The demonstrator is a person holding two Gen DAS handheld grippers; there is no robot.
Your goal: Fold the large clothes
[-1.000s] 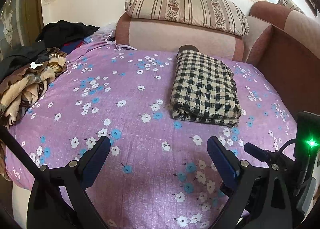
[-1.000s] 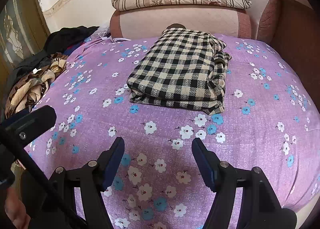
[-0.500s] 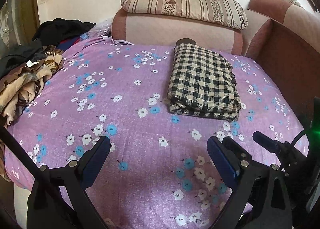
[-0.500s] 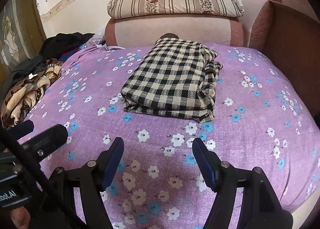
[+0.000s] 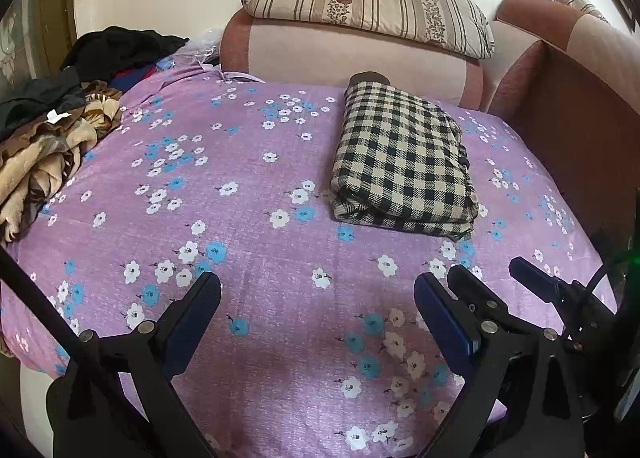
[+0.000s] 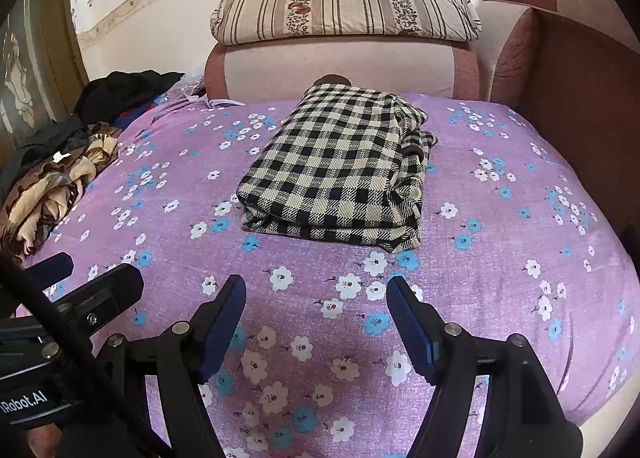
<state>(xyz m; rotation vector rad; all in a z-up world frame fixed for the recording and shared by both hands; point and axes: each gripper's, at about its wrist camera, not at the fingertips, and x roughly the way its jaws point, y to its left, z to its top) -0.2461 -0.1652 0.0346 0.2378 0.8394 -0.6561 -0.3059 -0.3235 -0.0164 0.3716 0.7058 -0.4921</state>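
The folded checked garment [image 6: 336, 174] lies on the flowered bed [image 6: 500, 258], its long axis running away toward the striped pillow [image 6: 344, 6]. Both the left gripper [image 5: 316, 318] and right gripper [image 6: 316, 318] hover before it, fingers spread and empty; a heap of clothes [image 5: 48, 138] sits well apart at the left edge.

The right tongs [image 6: 316, 298] hang spread and empty above the floral sheet [image 6: 500, 258], near the folded checked garment [image 6: 340, 174].

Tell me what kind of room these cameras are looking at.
Probably a bedroom or living room at home: a purple floral sheet covers a bed-like surface, a striped pillow rests on a padded pink backrest, and loose clothes pile at the left edge.
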